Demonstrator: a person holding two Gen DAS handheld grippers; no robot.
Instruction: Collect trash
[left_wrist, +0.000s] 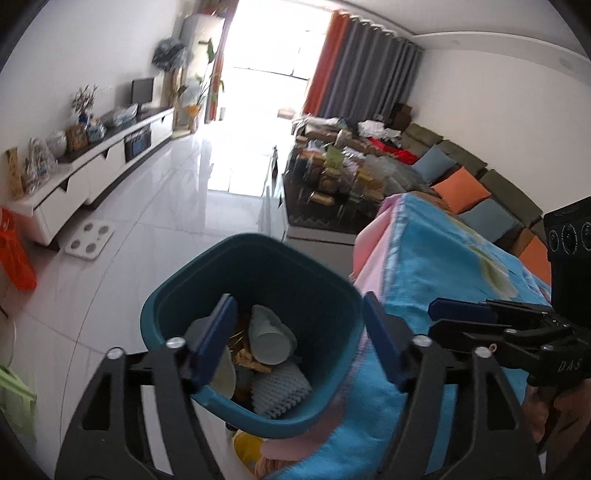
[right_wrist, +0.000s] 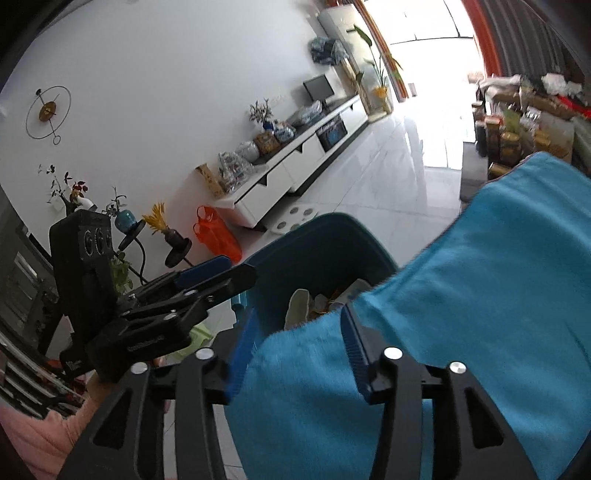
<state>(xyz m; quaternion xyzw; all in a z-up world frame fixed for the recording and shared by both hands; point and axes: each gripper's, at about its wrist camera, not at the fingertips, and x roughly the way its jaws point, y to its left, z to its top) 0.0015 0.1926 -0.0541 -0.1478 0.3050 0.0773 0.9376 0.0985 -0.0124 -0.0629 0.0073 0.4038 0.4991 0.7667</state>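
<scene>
Beside fuzzy blue blanket (left_wrist: 436, 266), rounded teal plastic bin (left_wrist: 207, 280) holds cups

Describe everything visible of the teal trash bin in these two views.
The trash bin is a dark teal, plastic-looking tub with a rounded, squarish rim and no lid. It stands upright on the pale tiled floor, hard against a table draped in a blue cloth, whose edge hangs over the rim in the right wrist view. Inside lie a white paper cup on its side, white foam netting and brownish scraps. The left hand-held gripper hovers open above the opening, touching nothing.
</scene>
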